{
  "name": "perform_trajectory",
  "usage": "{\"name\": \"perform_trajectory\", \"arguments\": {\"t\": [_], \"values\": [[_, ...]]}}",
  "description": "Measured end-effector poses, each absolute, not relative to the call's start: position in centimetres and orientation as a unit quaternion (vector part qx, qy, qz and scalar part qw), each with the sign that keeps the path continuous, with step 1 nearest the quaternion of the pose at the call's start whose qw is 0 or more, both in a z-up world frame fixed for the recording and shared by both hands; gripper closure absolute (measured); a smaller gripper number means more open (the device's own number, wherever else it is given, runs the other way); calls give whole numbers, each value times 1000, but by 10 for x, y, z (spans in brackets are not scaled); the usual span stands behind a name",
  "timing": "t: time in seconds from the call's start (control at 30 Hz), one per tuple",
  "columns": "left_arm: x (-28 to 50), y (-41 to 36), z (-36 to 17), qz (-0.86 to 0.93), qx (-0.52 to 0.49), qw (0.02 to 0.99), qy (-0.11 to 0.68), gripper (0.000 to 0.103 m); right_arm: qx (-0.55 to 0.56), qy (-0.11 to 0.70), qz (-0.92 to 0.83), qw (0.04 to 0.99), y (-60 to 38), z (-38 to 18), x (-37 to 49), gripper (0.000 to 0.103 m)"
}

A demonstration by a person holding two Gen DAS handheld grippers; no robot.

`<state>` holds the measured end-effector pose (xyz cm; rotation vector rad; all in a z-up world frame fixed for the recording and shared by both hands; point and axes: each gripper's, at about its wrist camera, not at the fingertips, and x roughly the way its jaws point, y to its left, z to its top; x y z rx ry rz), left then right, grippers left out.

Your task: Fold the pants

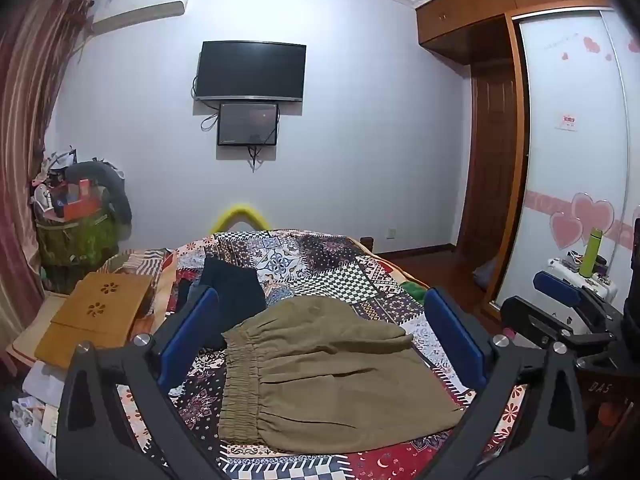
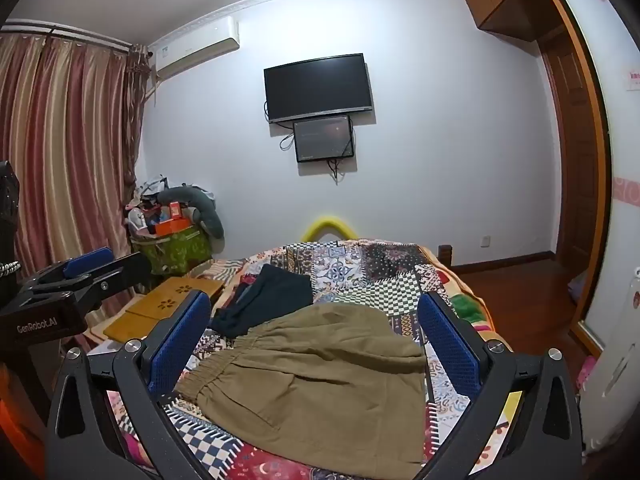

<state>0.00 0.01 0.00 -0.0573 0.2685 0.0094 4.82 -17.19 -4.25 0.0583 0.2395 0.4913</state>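
Olive-brown pants (image 1: 320, 376) lie folded into a compact rectangle on the patchwork bedspread (image 1: 320, 268), elastic waistband to the left. They also show in the right wrist view (image 2: 316, 380). My left gripper (image 1: 320, 336) is open and empty, held above the pants with its blue pads either side. My right gripper (image 2: 316, 340) is open and empty too, hovering over the same pants. The right gripper shows at the right edge of the left wrist view (image 1: 560, 292); the left gripper shows at the left edge of the right wrist view (image 2: 88, 264).
A dark navy garment (image 1: 232, 296) lies on the bed behind the pants. A wooden lap tray (image 1: 96, 312) sits at the bed's left side. A cluttered green basket (image 1: 76, 236) stands by the curtain. A green bottle (image 1: 592, 252) stands on a white stand at right.
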Motion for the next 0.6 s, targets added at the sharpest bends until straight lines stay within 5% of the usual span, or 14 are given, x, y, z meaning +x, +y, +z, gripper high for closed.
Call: {"name": "perform_trajectory", "arguments": {"t": [0.6], "values": [[4, 4, -11, 9, -33, 990, 140, 0, 31, 124, 236, 963, -170, -46, 52, 0]]}}
